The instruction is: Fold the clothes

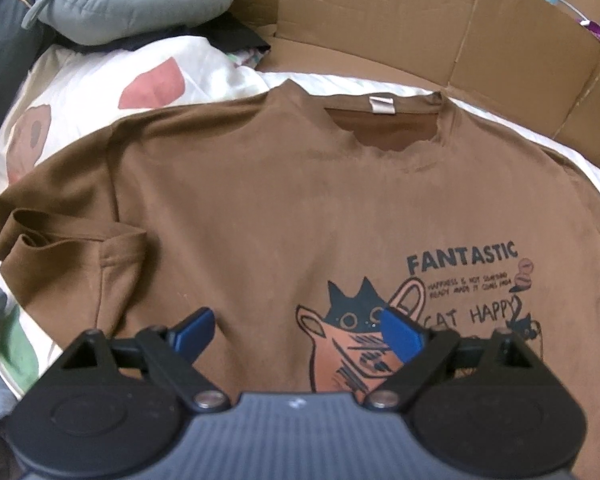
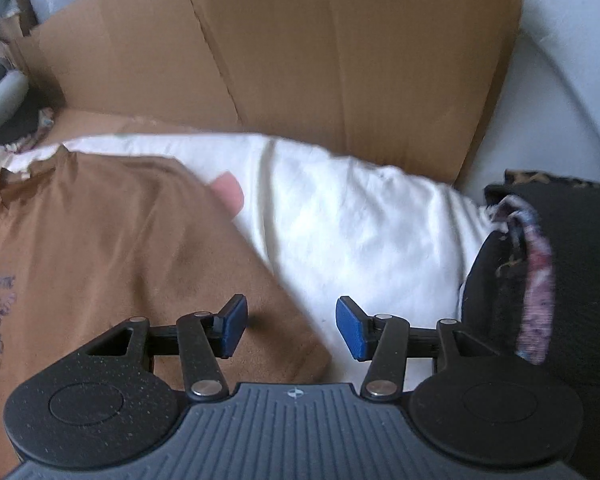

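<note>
1. Shirt [image 1: 284, 200]: a brown tee lies front up on the bedding [image 1: 100, 80], collar at the far side, with a small pale tag [image 1: 381, 105] showing inside the neck.
2. Its print [image 1: 420, 320] sits low on the chest: the words "FANTASTIC" and "CAT HAPPY", with a black cat peering out of an orange mug shape.
3. One sleeve [image 1: 80, 248], on the left of the left camera's view, is folded in on itself and rumpled, its hem turned across the body of the tee.
4. The left gripper [image 1: 298, 330] hangs over the lower chest, just above the print. Its blue pads [image 1: 402, 336] stand wide apart and hold nothing.
5. The right gripper [image 2: 292, 326] hovers at the tee's other side, straddling the sleeve edge [image 2: 292, 300] where brown cloth meets white sheet [image 2: 360, 220]. Its pads [image 2: 350, 328] are spread too, and nothing sits between them; I cannot tell whether the left pad touches the cloth.
6. A pink patch [image 2: 230, 192] on the sheet peeks out past the shoulder.
7. Flattened cardboard [image 2: 300, 60] stands along the far side of the bed behind the collar.
8. A grey cushion [image 1: 132, 4] lies at the far left corner, with dark clothes [image 1: 228, 38] just below it.
9. To the right of the right gripper sits a black bundle [image 2: 572, 280] with a mottled pink and blue strip [image 2: 536, 280] draped over its edge.
10. The bedding under the tee carries red, brown and green blotches [image 1: 152, 88] on white.
</note>
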A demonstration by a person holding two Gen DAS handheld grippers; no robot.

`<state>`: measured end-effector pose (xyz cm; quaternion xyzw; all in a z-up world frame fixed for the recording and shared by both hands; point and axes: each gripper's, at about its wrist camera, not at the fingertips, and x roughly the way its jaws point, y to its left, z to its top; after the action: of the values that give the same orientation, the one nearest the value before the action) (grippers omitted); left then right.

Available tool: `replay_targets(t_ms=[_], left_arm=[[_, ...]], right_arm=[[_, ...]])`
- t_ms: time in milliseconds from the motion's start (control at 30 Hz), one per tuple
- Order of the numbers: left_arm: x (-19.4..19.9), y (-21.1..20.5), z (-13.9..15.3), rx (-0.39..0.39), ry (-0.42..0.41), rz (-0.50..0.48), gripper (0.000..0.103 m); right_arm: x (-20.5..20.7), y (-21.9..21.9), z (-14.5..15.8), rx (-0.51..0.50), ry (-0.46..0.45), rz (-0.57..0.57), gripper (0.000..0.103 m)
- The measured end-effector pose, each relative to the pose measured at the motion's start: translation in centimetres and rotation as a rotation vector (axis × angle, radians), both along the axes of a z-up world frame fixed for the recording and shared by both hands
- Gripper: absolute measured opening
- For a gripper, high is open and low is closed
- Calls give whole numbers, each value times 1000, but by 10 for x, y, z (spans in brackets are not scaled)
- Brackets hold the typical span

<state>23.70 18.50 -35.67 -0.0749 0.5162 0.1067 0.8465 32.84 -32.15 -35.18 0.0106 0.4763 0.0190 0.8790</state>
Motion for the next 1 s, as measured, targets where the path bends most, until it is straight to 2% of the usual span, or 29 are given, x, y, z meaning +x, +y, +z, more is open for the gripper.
replay_targets(t_ms=[133, 200, 267, 367, 667, 1000], left_arm=[[-1, 0, 0, 0, 1, -1, 92], [-1, 0, -1, -4, 5, 3, 92], [-1, -1, -1, -6, 4, 5, 92], [-1, -2, 1, -1, -6, 2, 92], [2, -3, 4, 1, -22, 4, 92], [3, -6, 0, 5, -11, -6, 92]], right_arm=[[3, 2, -6, 18, 43, -7, 56], [5, 3, -9, 27, 65, -11, 49], [6, 4, -11, 35, 86, -14, 16], [2, 10, -1, 54, 73, 3, 8], [-10, 49, 32, 162, 14, 84, 7], [-13, 108, 42, 264, 5, 186, 6]])
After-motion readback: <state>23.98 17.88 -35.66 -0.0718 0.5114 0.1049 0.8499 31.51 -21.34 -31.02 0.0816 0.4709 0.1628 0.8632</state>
